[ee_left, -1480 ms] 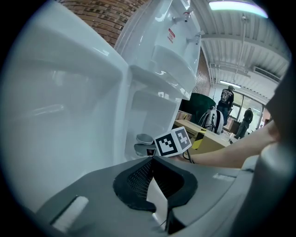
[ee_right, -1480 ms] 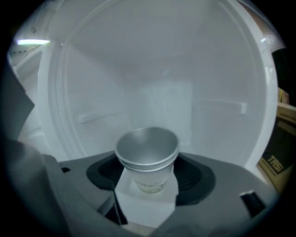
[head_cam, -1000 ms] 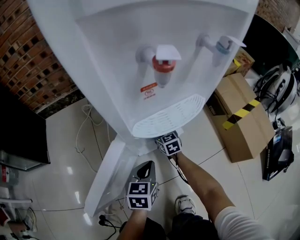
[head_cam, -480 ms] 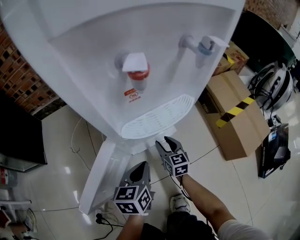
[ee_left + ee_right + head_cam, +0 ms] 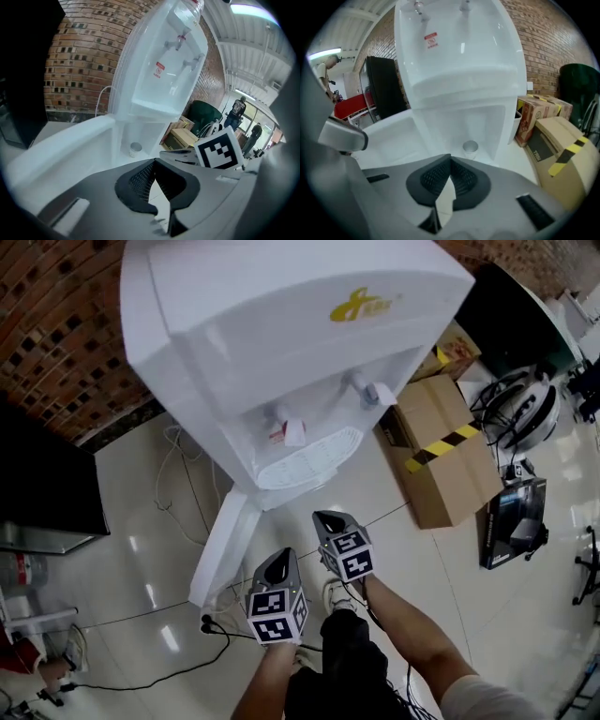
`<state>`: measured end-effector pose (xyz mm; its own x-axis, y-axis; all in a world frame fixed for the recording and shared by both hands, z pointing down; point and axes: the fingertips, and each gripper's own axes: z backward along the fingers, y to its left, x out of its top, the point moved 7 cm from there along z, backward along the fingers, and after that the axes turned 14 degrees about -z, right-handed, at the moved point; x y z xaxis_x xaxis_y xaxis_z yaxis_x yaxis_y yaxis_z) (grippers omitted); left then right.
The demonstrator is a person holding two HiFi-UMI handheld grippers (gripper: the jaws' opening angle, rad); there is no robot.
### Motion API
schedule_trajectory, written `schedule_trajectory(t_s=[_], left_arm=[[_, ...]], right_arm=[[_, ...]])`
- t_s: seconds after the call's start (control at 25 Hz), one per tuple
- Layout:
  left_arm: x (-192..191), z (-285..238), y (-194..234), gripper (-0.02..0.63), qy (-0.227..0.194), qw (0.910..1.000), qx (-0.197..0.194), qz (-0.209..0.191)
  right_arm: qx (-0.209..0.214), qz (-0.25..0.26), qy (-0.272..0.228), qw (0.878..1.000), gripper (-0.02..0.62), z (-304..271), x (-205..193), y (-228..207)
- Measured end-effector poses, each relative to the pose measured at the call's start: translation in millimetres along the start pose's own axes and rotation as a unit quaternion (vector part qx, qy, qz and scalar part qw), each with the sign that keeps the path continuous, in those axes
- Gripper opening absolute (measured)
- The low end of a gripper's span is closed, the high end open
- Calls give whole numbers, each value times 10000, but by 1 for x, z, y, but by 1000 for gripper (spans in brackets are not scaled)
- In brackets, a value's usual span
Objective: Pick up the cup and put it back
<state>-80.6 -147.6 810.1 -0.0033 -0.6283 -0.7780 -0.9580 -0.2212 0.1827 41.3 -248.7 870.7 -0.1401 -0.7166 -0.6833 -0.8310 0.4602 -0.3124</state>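
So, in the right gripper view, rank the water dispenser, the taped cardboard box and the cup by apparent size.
1. water dispenser, filling most of the view.
2. taped cardboard box, partly cut off at the right edge.
3. cup, clearly smallest, though it stands farther back.

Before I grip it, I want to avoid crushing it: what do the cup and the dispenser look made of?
Cup: small, pale grey, faint sheen; thin metal or coated paper, too small to tell. Dispenser: glossy white moulded plastic, judging by smooth rounded panels and light reflections.

White dispenser [image 5: 281, 334], pale grey cup [image 5: 470, 147], red-brick wall [image 5: 56, 315], brown box [image 5: 427, 418], yellow-black striped tape [image 5: 441, 444].
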Motion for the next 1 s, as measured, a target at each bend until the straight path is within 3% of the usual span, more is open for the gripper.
schedule_trajectory(t_s=[0.12,0.32,0.6,0.8,1.0], left_arm=[[19,43,-14,5,134,9999,73,71],[58,126,-50,5,348,9994,51,67],[117,265,-96,5,578,9982,-158,-89],[178,332,-105,5,381,9982,-270,-386],[229,374,-116,5,-17,9972,-355,-653]], right_arm=[[-21,26,382,9993,11,63,17,24],[-42,-110,584,9982,11,174,46,54],[96,-612,1045,9926,11,329,78,113],[153,-806,742,9939,11,426,117,158],[30,-994,435,9941,11,497,128,184]])
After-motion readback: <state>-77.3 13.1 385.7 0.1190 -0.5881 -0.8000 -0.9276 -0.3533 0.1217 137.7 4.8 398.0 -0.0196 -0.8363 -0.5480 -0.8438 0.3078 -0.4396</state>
